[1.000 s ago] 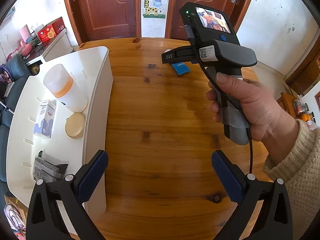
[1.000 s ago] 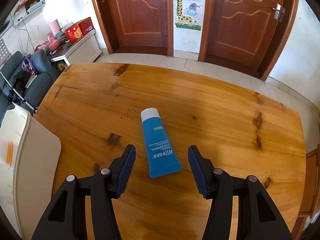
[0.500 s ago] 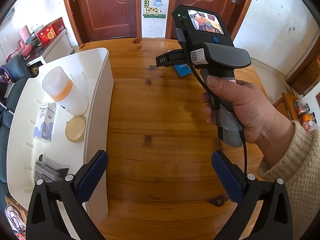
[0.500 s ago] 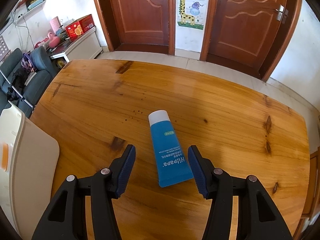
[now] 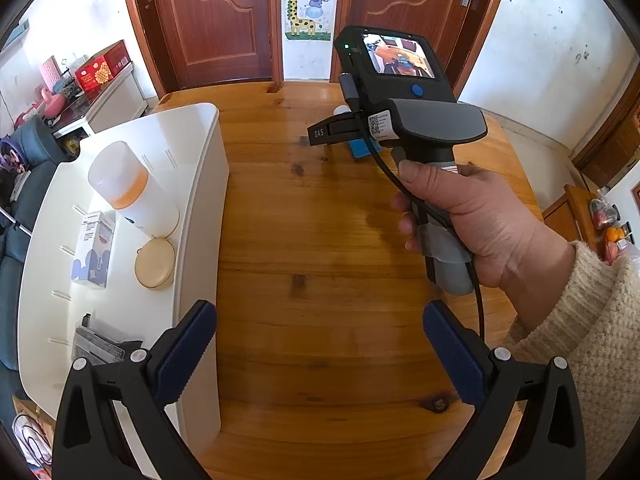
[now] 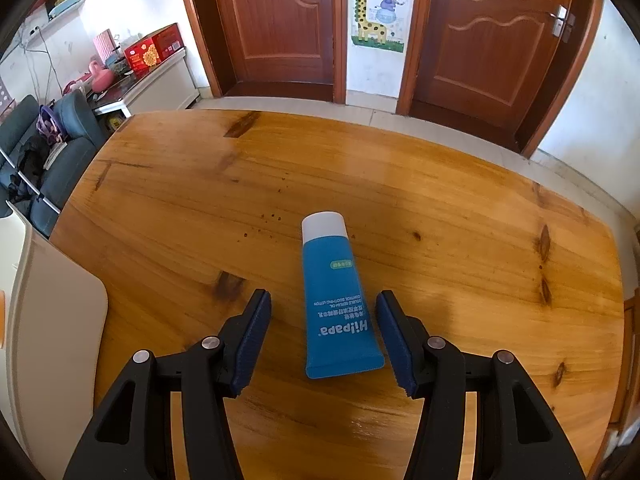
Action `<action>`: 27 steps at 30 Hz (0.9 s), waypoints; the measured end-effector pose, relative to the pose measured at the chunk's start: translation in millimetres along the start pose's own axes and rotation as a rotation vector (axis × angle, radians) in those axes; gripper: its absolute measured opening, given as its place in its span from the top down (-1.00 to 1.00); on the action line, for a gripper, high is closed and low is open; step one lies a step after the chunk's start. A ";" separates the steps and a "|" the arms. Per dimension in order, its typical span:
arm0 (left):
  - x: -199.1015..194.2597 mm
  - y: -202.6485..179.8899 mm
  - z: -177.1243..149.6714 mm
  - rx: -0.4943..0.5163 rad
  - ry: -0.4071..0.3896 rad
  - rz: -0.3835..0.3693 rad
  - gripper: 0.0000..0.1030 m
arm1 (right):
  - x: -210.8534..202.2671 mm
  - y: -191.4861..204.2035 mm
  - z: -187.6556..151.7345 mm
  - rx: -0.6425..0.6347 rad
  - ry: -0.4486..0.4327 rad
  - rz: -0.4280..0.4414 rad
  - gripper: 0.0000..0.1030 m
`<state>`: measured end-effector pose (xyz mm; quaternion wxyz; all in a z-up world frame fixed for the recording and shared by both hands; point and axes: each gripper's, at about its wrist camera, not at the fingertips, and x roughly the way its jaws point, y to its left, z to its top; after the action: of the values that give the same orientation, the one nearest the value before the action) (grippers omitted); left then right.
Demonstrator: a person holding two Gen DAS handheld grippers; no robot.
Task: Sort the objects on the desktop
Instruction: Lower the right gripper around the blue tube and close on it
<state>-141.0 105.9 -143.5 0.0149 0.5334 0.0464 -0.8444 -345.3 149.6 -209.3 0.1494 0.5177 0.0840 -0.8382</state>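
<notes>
A blue tube with a white cap (image 6: 334, 296) lies flat on the wooden table (image 6: 460, 240), cap pointing away. My right gripper (image 6: 324, 332) is open, its blue pads on either side of the tube's flat end, not touching it. In the left wrist view the right gripper's body (image 5: 400, 112) hides most of the tube (image 5: 362, 148). My left gripper (image 5: 320, 354) is open and empty over bare table, next to the white tray (image 5: 200, 184).
The white tray holds a white bottle with an orange band (image 5: 128, 188), a small white-and-blue box (image 5: 94, 248), a round beige disc (image 5: 155, 258) and a dark packet (image 5: 98, 346). The tray's corner shows in the right wrist view (image 6: 52, 320).
My right gripper has moved forward and down, so the tube now lies between its pads. The left gripper has barely moved.
</notes>
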 end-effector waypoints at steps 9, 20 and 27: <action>-3.4 -0.8 -1.3 0.002 -0.007 -0.004 -1.00 | 2.0 3.8 -0.3 -0.022 0.001 -0.024 -0.05; -6.0 -1.5 -2.5 0.001 -0.009 -0.011 -1.00 | 2.5 5.2 -0.4 -0.024 -0.010 -0.044 0.24; -7.4 -0.8 -3.5 0.000 -0.009 -0.010 -1.00 | 2.1 3.8 0.7 -0.028 -0.005 -0.033 0.40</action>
<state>-134.7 106.9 -138.3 0.0109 0.5292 0.0488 -0.8470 -345.4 145.4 -210.8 0.1429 0.5119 0.1037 -0.8407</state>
